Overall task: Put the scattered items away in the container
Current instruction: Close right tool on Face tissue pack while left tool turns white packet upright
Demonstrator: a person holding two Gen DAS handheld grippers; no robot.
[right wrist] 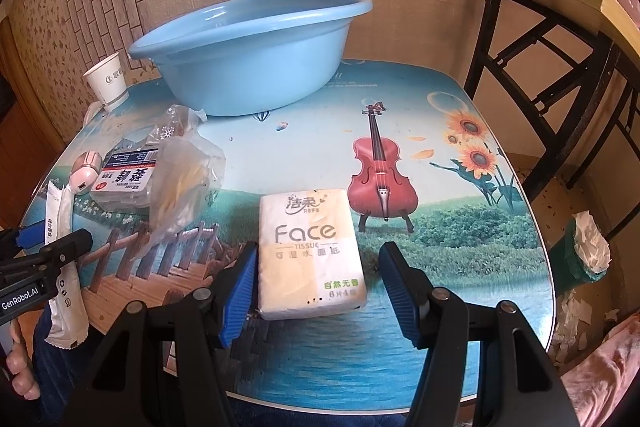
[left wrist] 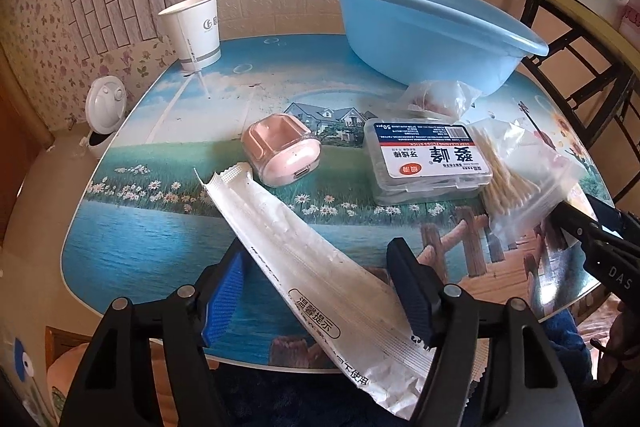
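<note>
A long white packet [left wrist: 304,259] lies slanted over the table's near edge, between the fingers of my left gripper [left wrist: 316,251]; the pads stand apart from it, so that gripper is open. In the right wrist view a "Face" tissue pack [right wrist: 312,239] lies flat between the fingers of my right gripper [right wrist: 320,247]. The left pad is at its edge, and a gap shows at the right pad. The light blue basin [left wrist: 420,39] [right wrist: 248,67] stands at the back. Before it lie a pink earbud case [left wrist: 280,155], a floss-stick box [left wrist: 424,163], a bag of cotton swabs [left wrist: 516,179] and a small clear bag [left wrist: 436,95].
A paper cup [left wrist: 196,31] stands at the back left corner. The picture-printed table [right wrist: 480,211] has rounded edges. A black frame with a shelf [right wrist: 560,75] stands to its right, and a bin with crumpled tissue [right wrist: 588,251] is on the floor. A small white appliance [left wrist: 106,111] sits to the left.
</note>
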